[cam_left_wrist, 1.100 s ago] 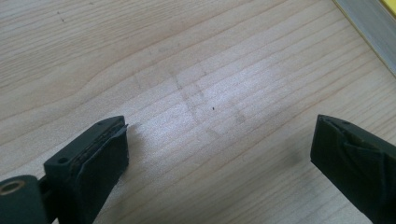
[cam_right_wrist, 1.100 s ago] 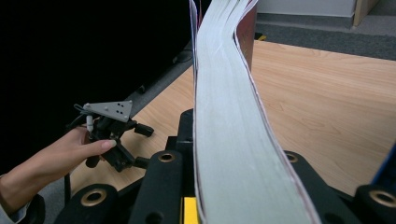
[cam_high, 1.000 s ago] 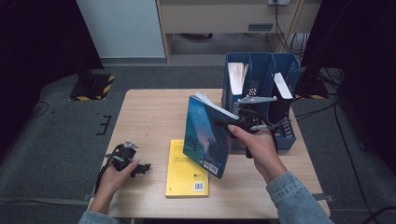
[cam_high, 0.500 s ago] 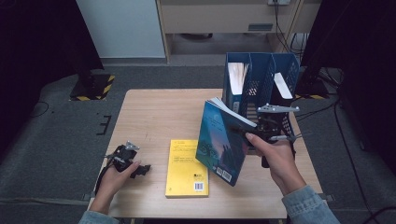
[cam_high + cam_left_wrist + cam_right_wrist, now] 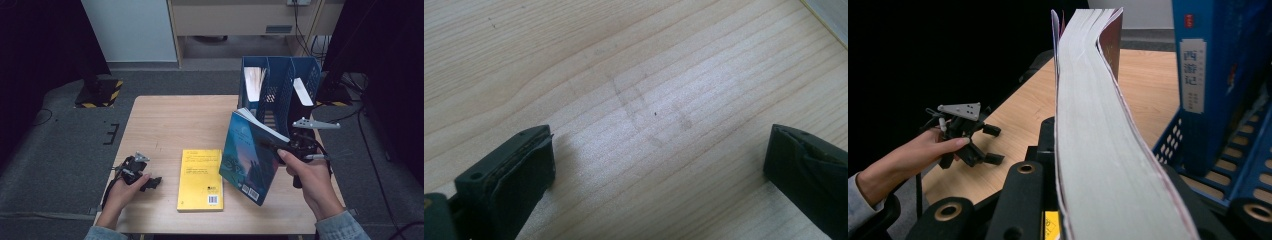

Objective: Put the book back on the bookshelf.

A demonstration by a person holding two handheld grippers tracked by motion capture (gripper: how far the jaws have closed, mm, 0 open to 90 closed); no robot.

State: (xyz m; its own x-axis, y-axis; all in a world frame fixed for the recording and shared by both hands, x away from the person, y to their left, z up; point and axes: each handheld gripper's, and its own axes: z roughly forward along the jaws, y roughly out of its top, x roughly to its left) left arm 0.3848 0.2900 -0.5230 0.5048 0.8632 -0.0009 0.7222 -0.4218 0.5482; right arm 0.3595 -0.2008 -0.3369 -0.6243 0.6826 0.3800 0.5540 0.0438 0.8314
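The blue-covered book (image 5: 250,160) sits right of centre in the high view, lifted off the wooden table (image 5: 170,125) and tilted, its upper corner leaning toward the top of the frame and its lower corner hanging above the table's near edge. We see the right gripper (image 5: 280,149) clamped on its page edge from the right side, with the person's right hand (image 5: 310,180) wrapped around the gripper body below it. In the right gripper view the book's pale page block (image 5: 1093,130) runs up the middle of the frame from the bottom edge, pinched between the two black jaws, which are closed tight against it.

Just above the book in the high view, in the upper right, stands the blue file rack (image 5: 278,85), with papers or books standing in its compartments. In the right gripper view a blue book with a white spine label (image 5: 1193,75) stands in it at the right.

A yellow book (image 5: 201,179) lies flat on the table at lower centre, just left of the held book.

At the lower left of the high view, we find the left gripper (image 5: 150,182) resting on the table in the person's left hand (image 5: 125,192). In the left gripper view its jaws stand wide apart with bare wood (image 5: 649,110) between them, holding nothing.
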